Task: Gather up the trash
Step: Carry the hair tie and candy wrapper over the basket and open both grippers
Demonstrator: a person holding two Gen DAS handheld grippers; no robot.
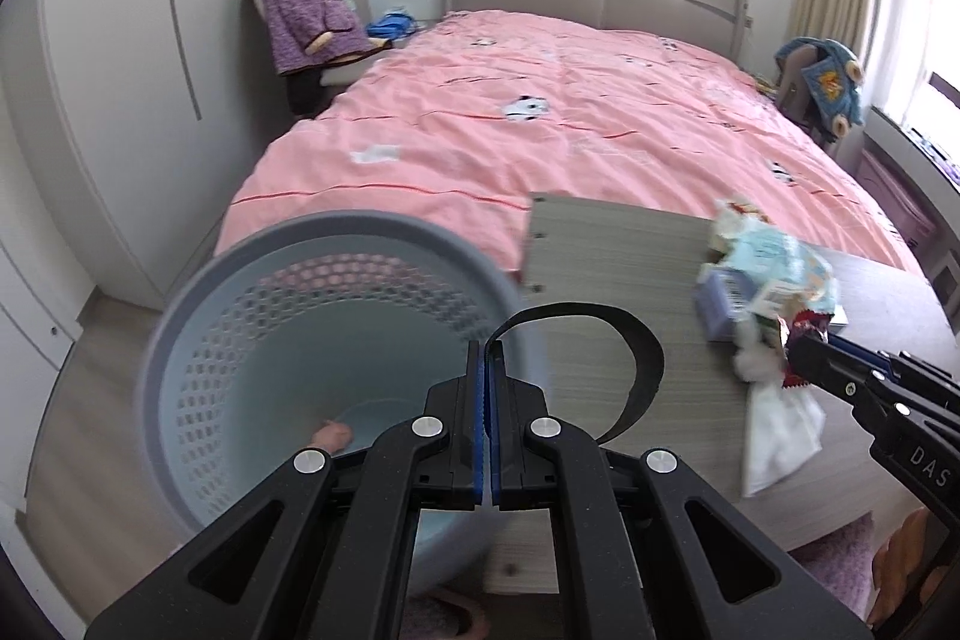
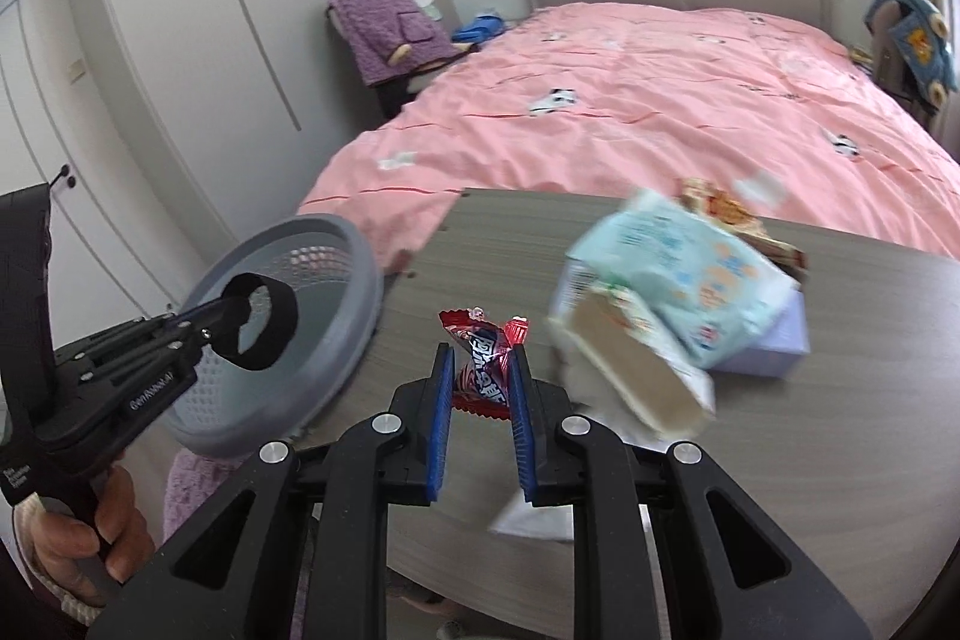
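Right gripper (image 2: 480, 370) has its blue pads clamped on a red snack wrapper (image 2: 483, 355), held up over the grey wood-grain table (image 2: 840, 400). Left gripper (image 1: 486, 358), jaws pressed together, pinches a black strap loop (image 1: 636, 364) above the rim of the grey basket (image 1: 180, 328). And that basket, perforated sides, stands just off the table's left edge, in front of the pink bed (image 1: 540, 112). Look inside: pale blue lining, and no trash that I can make out. Through the bottom, something skin-coloured shows; what it is, cannot tell. Over on the table, the pile waits: a pale blue tissue pack (image 2: 690, 274) lying on a lilac box (image 2: 774, 334), a white-and-tan wrapper (image 2: 636, 370) beside it, crumpled white paper (image 1: 780, 436) near the edge.
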